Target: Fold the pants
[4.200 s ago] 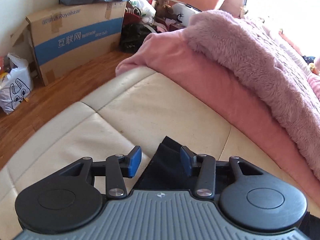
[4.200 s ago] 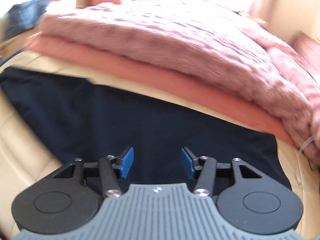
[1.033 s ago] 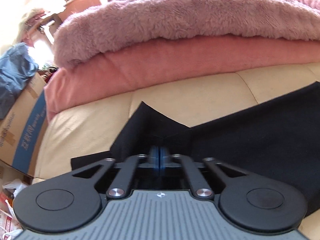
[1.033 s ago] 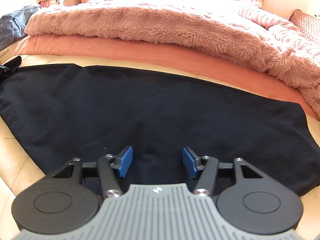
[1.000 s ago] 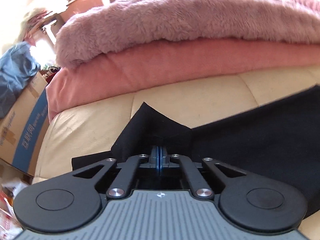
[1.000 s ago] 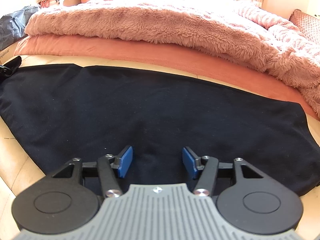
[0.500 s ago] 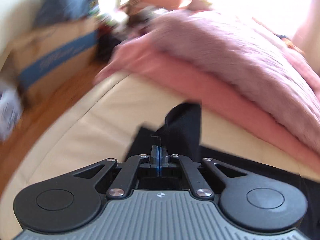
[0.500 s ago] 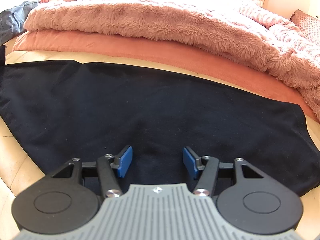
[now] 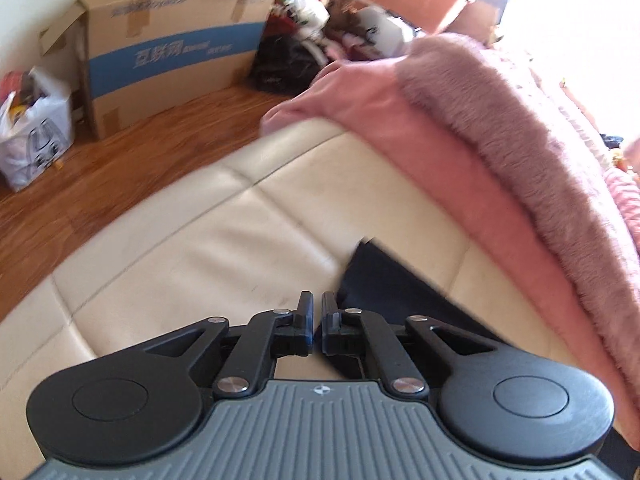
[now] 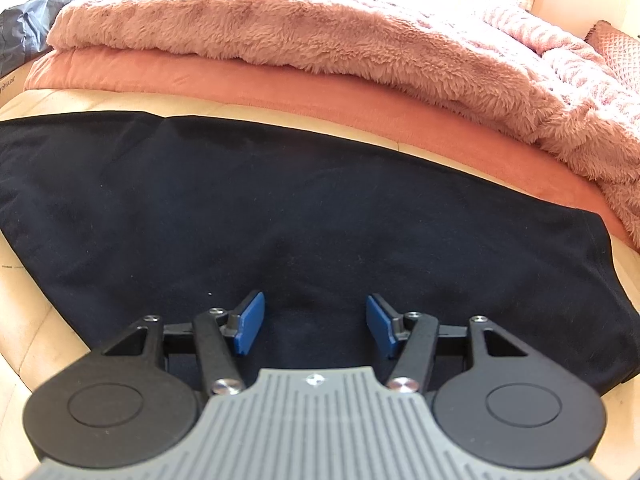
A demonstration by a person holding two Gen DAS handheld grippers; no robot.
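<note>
The black pants (image 10: 304, 200) lie spread flat across the cream leather surface (image 10: 24, 312) in the right wrist view. My right gripper (image 10: 316, 322) is open and empty, low over the near edge of the pants. In the left wrist view only a corner of the pants (image 9: 384, 280) shows, lying just right of my left gripper (image 9: 313, 312). The left jaws stand slightly apart with nothing between them, over bare cream leather (image 9: 200, 264).
A pink sheet (image 9: 452, 152) and a fluffy pink blanket (image 10: 320, 36) lie piled along the far side of the pants. Beyond the cushion edge are a wooden floor (image 9: 80, 176), a cardboard box (image 9: 168, 48), a white plastic bag (image 9: 36, 128) and clutter.
My left gripper was shut on the pants corner; it has let go, opened a little and swung left. The corner now lies flat. The right gripper has barely moved.
</note>
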